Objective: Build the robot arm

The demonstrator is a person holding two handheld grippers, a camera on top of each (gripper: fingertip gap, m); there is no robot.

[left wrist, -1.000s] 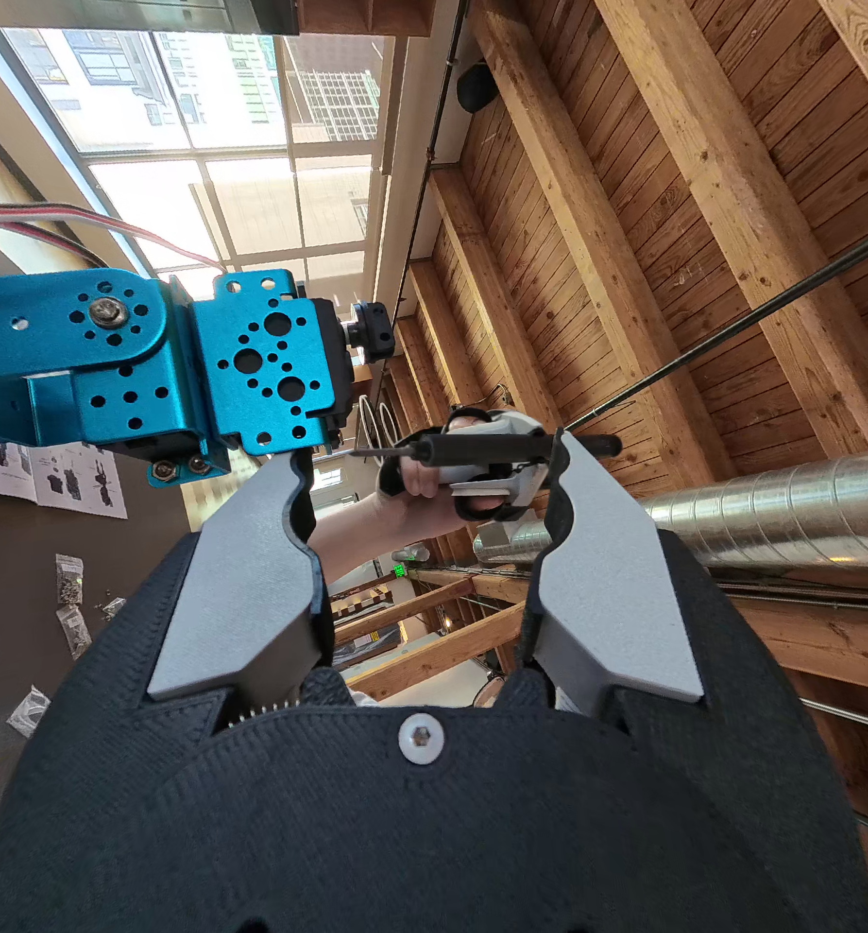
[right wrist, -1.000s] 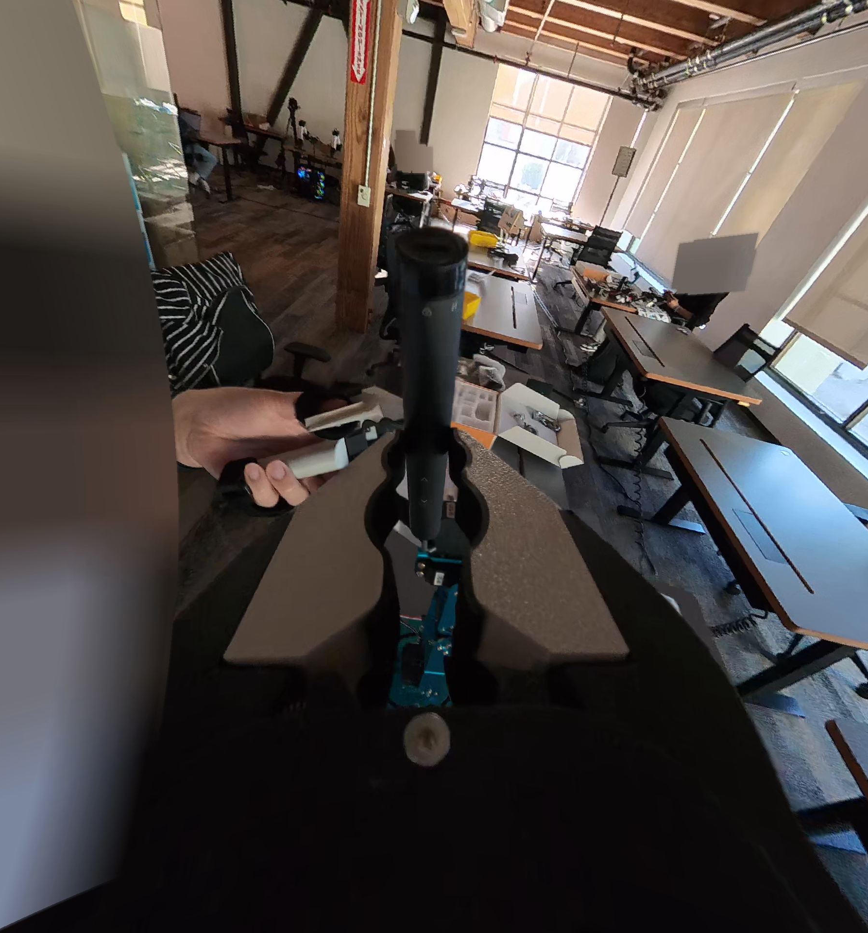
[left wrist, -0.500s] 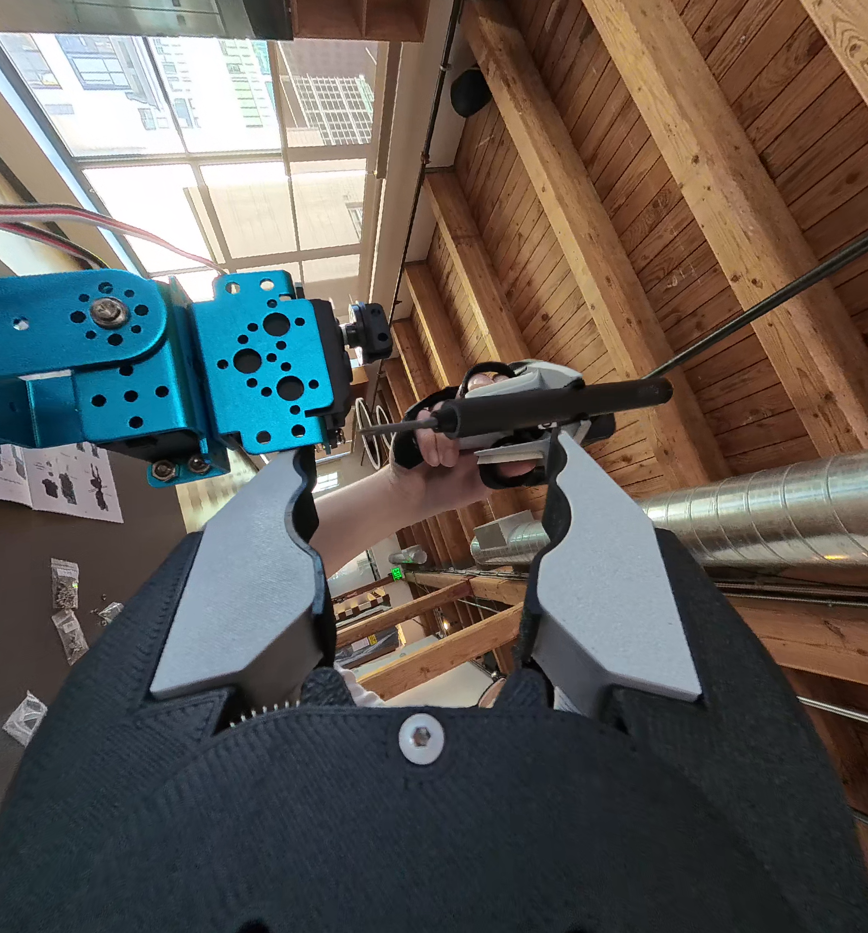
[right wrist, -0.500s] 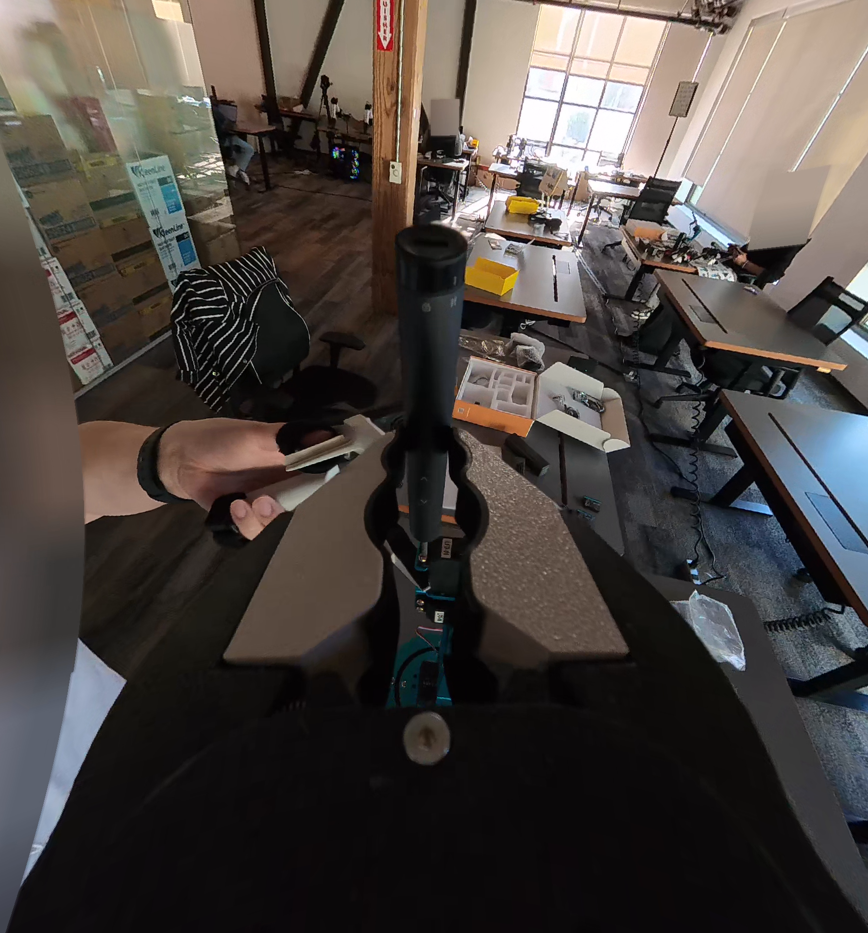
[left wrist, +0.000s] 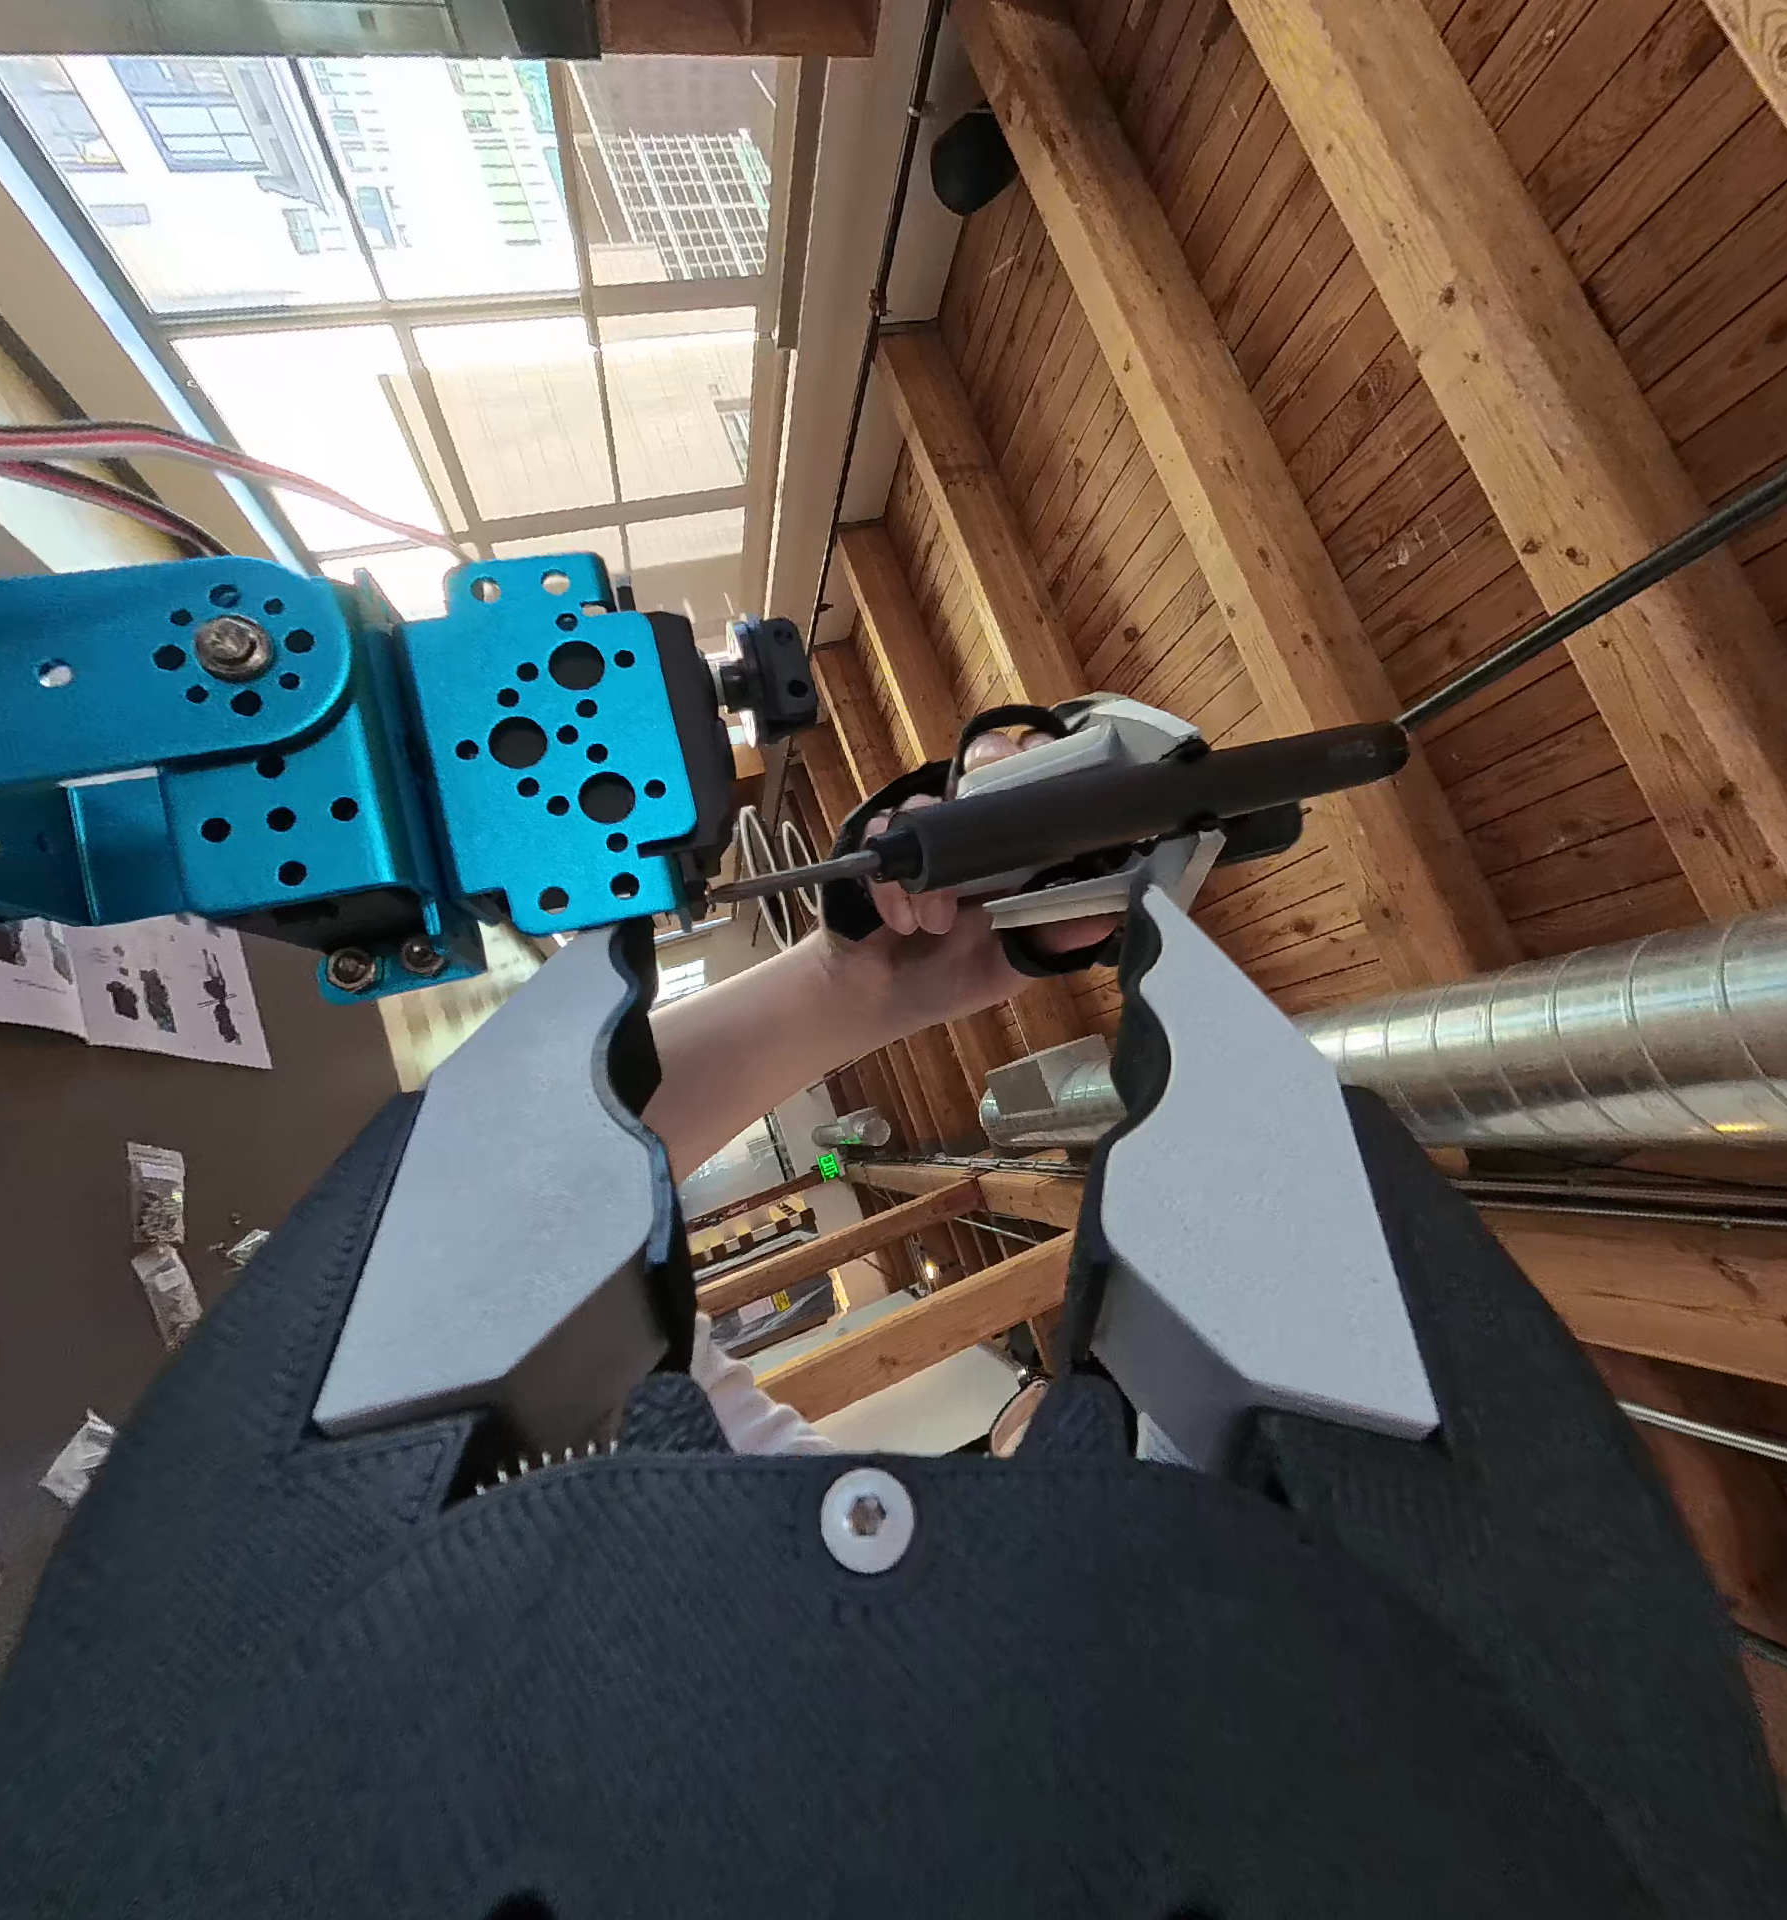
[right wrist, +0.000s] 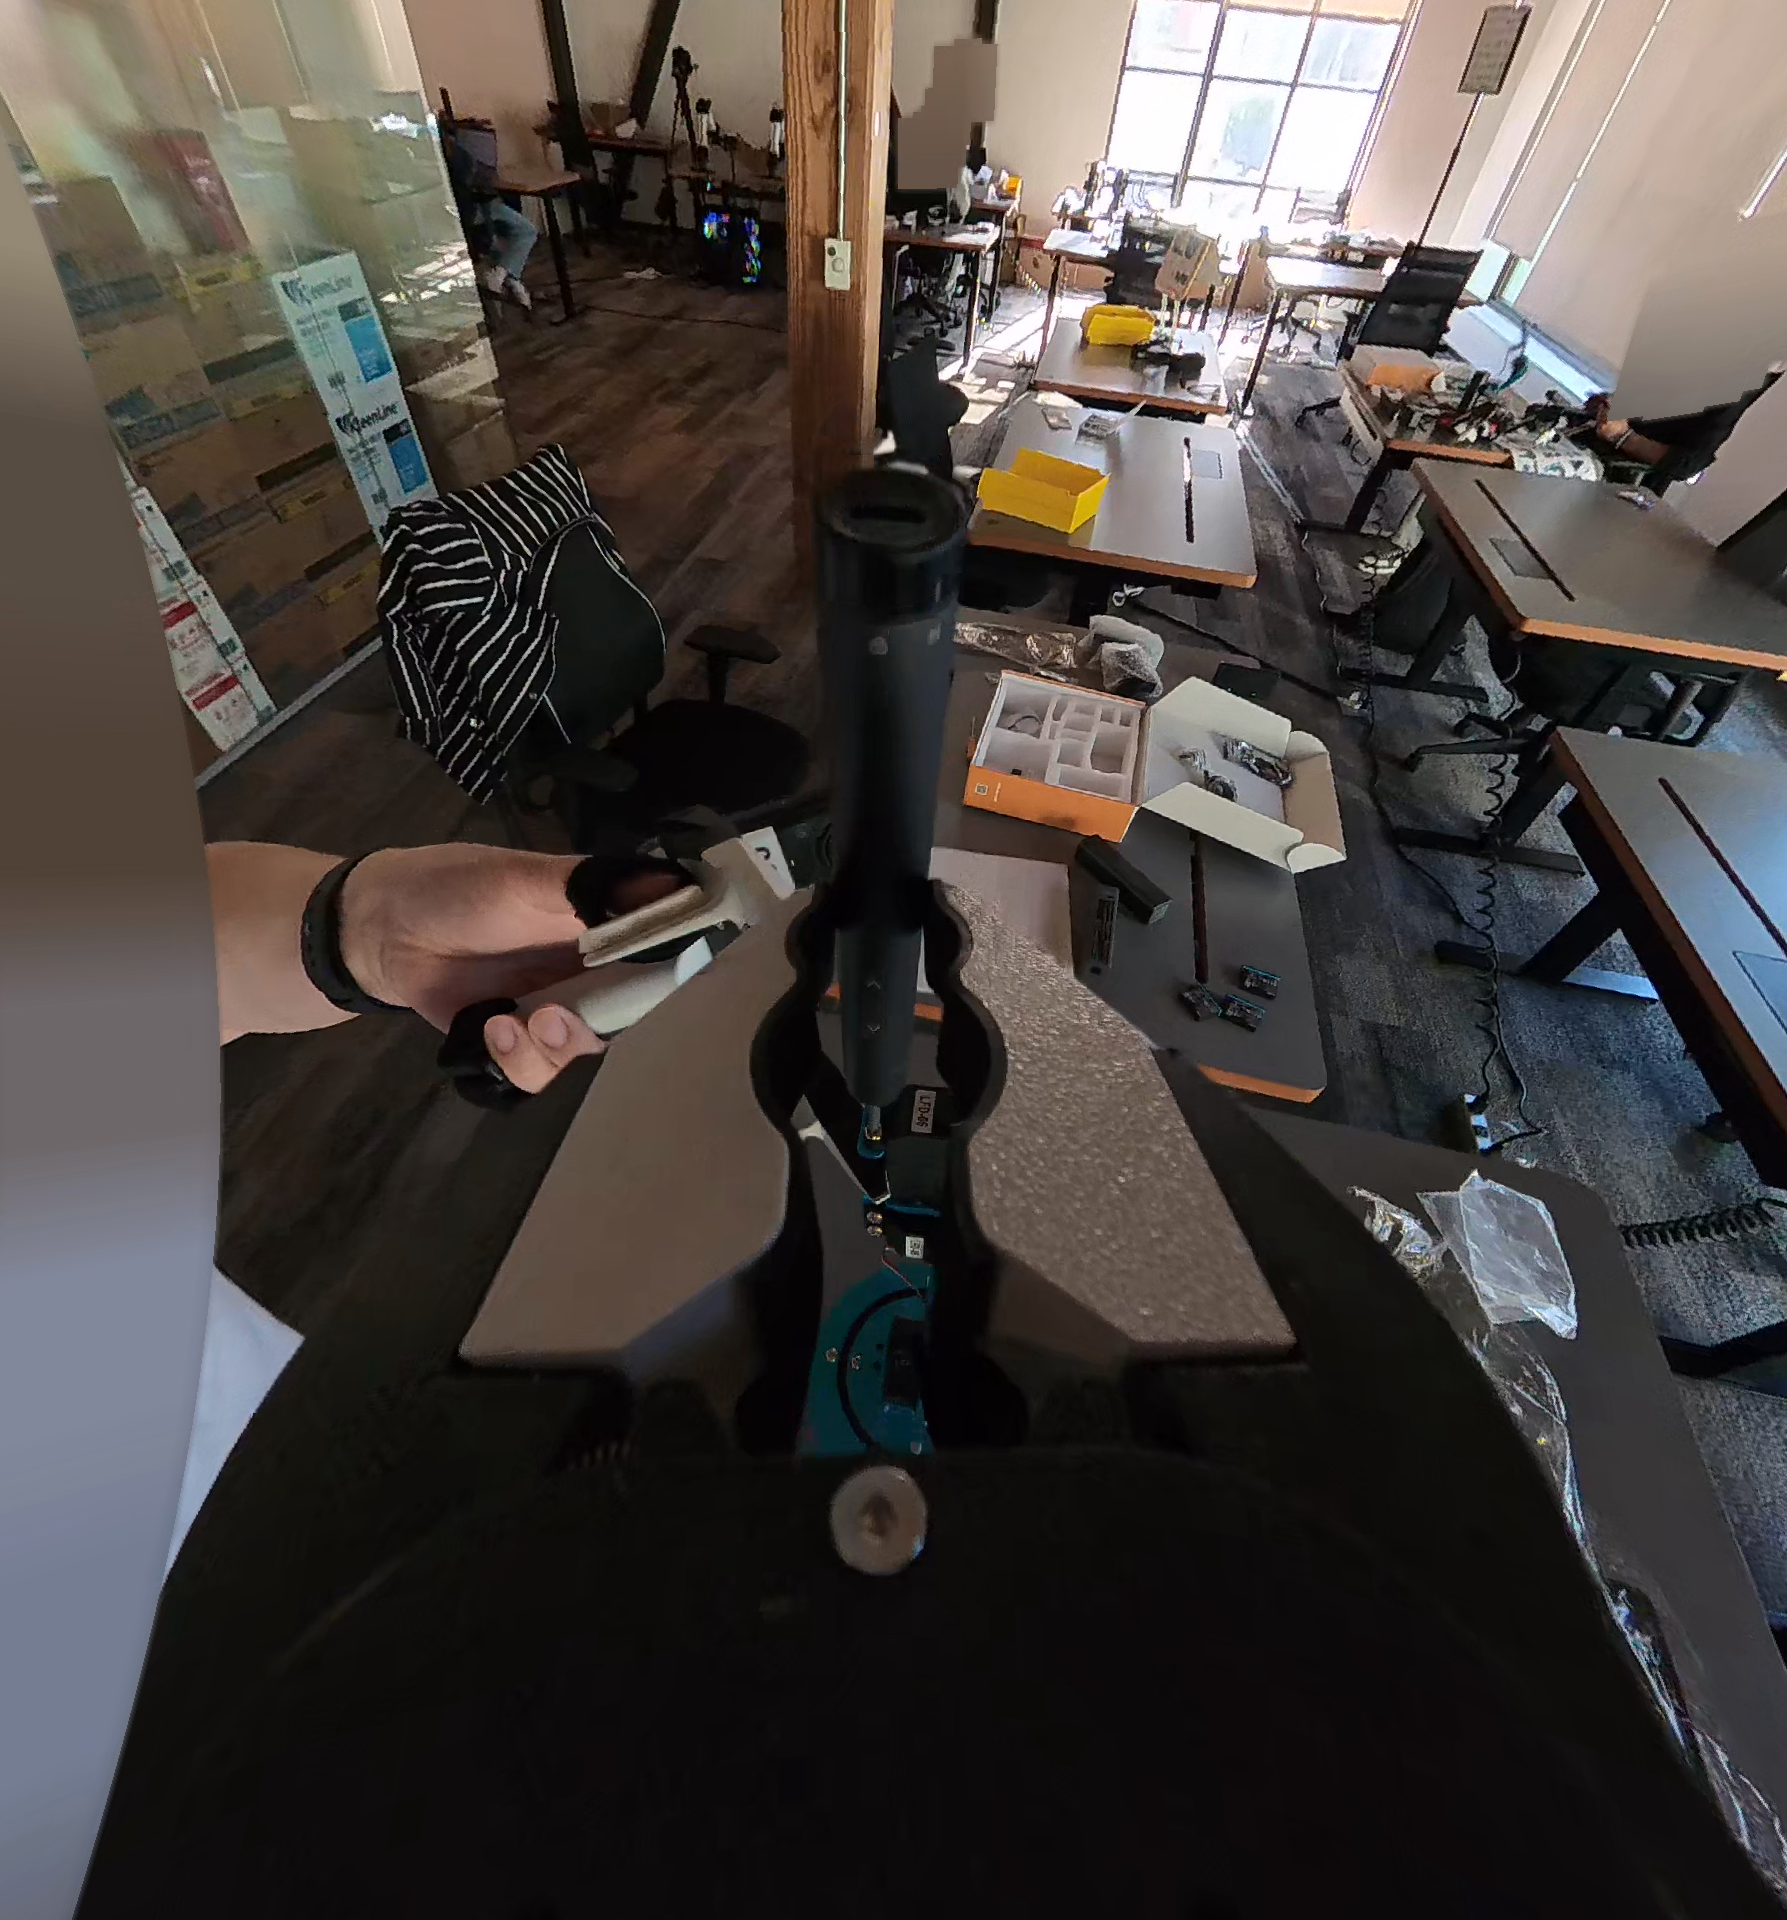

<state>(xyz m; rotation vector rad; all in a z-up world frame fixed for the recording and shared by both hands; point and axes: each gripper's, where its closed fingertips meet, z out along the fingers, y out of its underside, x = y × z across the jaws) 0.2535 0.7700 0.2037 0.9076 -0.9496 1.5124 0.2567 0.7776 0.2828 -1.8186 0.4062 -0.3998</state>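
Observation:
A blue perforated metal servo bracket assembly [left wrist: 432, 769] with red and white wires hangs at the upper left of the left wrist view, just above my left finger. My left gripper [left wrist: 878, 935] is open and holds nothing; its left fingertip [left wrist: 619, 966] is close under the bracket. My right gripper [right wrist: 878, 935] is shut on a black electric screwdriver [right wrist: 884, 748]. In the left wrist view the screwdriver [left wrist: 1128, 810] lies slanted, and its bit touches the bracket's right edge. In the right wrist view the bracket [right wrist: 868, 1340] shows between my fingers below the bit.
A dark table [left wrist: 58, 1195] carries small parts bags and an instruction sheet [left wrist: 110, 987]. An orange box with a white foam tray [right wrist: 1060, 753], clear plastic bags [right wrist: 1491, 1247], a chair with a striped garment [right wrist: 494, 623] and several desks lie beyond. A wooden ceiling and a silver duct [left wrist: 1595, 1029] are overhead.
The screwdriver has tilted, its rear end rising, and its bit has moved left onto the bracket's edge. The right wrist view has swung down towards the table. The bracket and left gripper stayed put.

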